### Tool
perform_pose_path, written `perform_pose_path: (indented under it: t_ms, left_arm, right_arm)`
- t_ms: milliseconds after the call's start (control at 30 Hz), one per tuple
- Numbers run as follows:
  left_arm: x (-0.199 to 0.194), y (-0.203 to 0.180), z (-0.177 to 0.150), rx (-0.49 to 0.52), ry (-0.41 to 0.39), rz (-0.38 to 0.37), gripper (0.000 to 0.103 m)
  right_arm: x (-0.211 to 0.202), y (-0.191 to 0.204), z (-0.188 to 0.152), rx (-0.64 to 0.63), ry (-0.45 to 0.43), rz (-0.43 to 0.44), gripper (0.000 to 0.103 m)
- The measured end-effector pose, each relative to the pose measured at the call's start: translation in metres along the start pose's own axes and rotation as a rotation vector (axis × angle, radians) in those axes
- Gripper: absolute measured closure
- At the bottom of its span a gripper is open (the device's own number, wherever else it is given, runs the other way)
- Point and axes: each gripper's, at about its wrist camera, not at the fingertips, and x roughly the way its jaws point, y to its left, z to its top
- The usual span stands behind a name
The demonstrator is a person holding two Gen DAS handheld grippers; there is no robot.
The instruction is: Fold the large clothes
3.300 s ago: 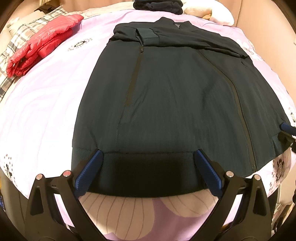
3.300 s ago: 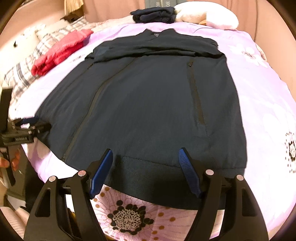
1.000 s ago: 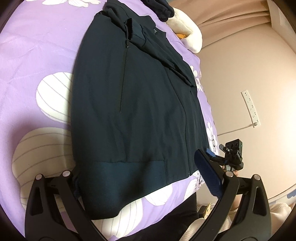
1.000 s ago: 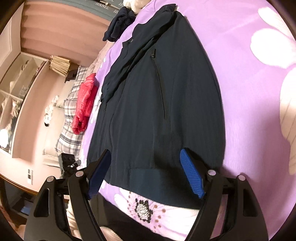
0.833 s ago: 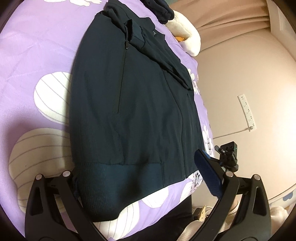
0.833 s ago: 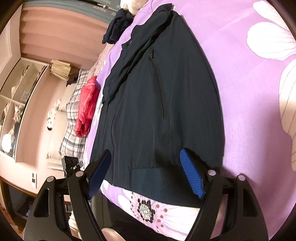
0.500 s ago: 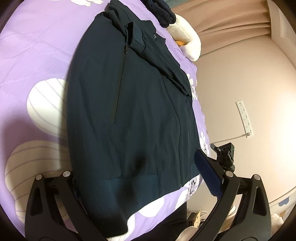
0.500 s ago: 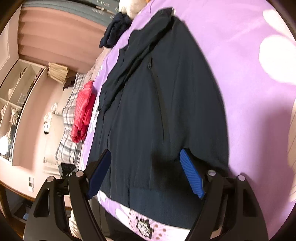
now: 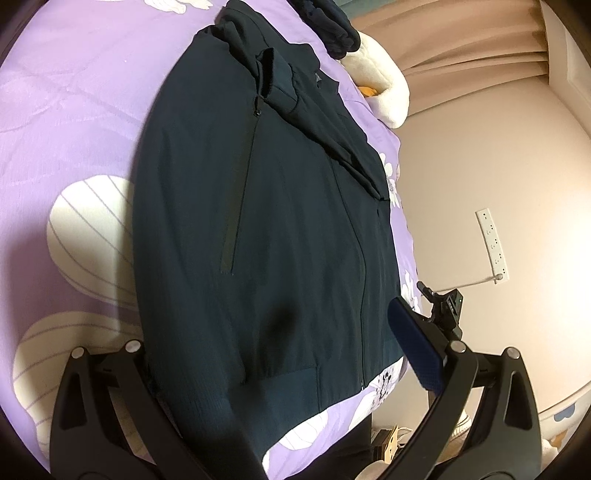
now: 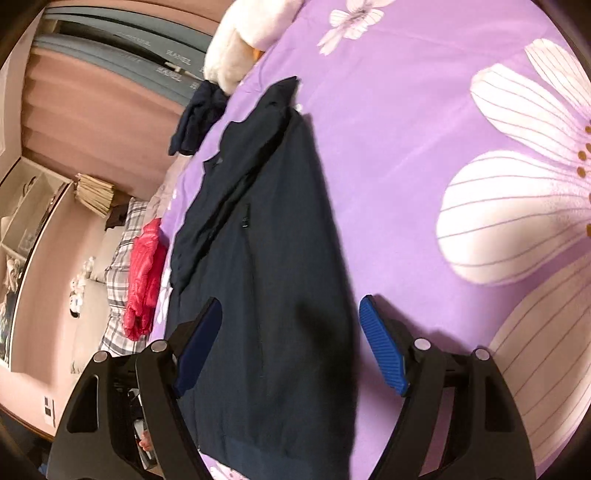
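While the jacket (image 9: 258, 229) lies flat and zipped along the near edge of the bed (image 9: 74, 110), its ribbed hem toward the foot, both tools are spread wide and gripping nothing. The left gripper (image 9: 280, 354) straddles the hem corner on its own side; one finger seems tucked at or under the cloth edge, though I cannot tell whether it touches. The right gripper (image 10: 291, 343) straddles the opposite side seam, jaws released, with cloth between them but not pinched.

The step looks like taking hold of the two lower corners for a fold. To do it well, I'd say each tool should bite the thick ribbed band itself, both layers together, since the smoother body cloth above it would likely slip. The pinches ought to sit evenly at each side so the fold line runs straight, and the lift should be low and slow to keep the sleeves, already laid across the chest, from sliding off.

The jacket is dark navy, matte, finely textured, with a centre zip, two slanted pocket zips and a knitted waistband. The bedspread is soft lilac with big white striped petals. At the head sit a fluffy white cushion (image 10: 251, 33) and a dark bundle (image 10: 195, 118); a glossy red puffer (image 10: 144, 277) rests on a plaid pillow (image 10: 118, 258) at the far side.
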Motion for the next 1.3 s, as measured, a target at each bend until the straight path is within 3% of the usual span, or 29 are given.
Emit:
perform_pose_path:
  t_ms: [100, 167, 300, 500, 633, 800, 900, 967, 1067, 1300]
  left_arm:
    - [0.0, -0.001, -0.001, 0.005, 0.001, -0.003, 0.003]
    - [0.0, -0.003, -0.004, 0.016, 0.012, -0.008, 0.003]
    - [-0.002, -0.004, -0.013, 0.035, 0.035, -0.014, 0.003]
    - [-0.005, -0.008, -0.026, 0.063, 0.06, -0.006, 0.005]
    - [-0.001, -0.005, -0.021, 0.043, 0.047, 0.029, 0.019]
    - [0.005, -0.004, -0.02, 0.035, 0.041, 0.066, 0.043]
    - [0.003, 0.001, -0.02, 0.008, 0.029, 0.091, 0.06]
    - [0.0, 0.004, -0.021, -0.013, 0.011, 0.106, 0.075]
    - [-0.007, 0.004, -0.02, -0.03, -0.025, 0.105, 0.088]
    - [-0.014, -0.018, -0.016, 0.005, -0.084, 0.085, 0.09]
  right_arm:
    - [0.001, 0.005, -0.004, -0.034, 0.019, 0.009, 0.026]
    - [0.005, 0.007, -0.013, -0.052, 0.093, 0.061, 0.026]
    - [0.005, 0.023, -0.039, -0.155, 0.192, 0.042, 0.026]
    - [-0.005, 0.026, -0.058, -0.165, 0.241, 0.049, 0.027]
    - [-0.002, 0.025, -0.057, -0.15, 0.218, 0.029, 0.038]
    - [0.0, 0.021, -0.056, -0.155, 0.205, -0.003, 0.069]
    - [0.0, 0.022, -0.058, -0.178, 0.191, -0.021, 0.081]
    - [-0.002, 0.027, -0.062, -0.208, 0.168, -0.029, 0.085]
    - [-0.006, 0.037, -0.063, -0.246, 0.128, -0.01, 0.087]
    - [-0.009, 0.072, -0.058, -0.304, 0.069, 0.062, 0.088]
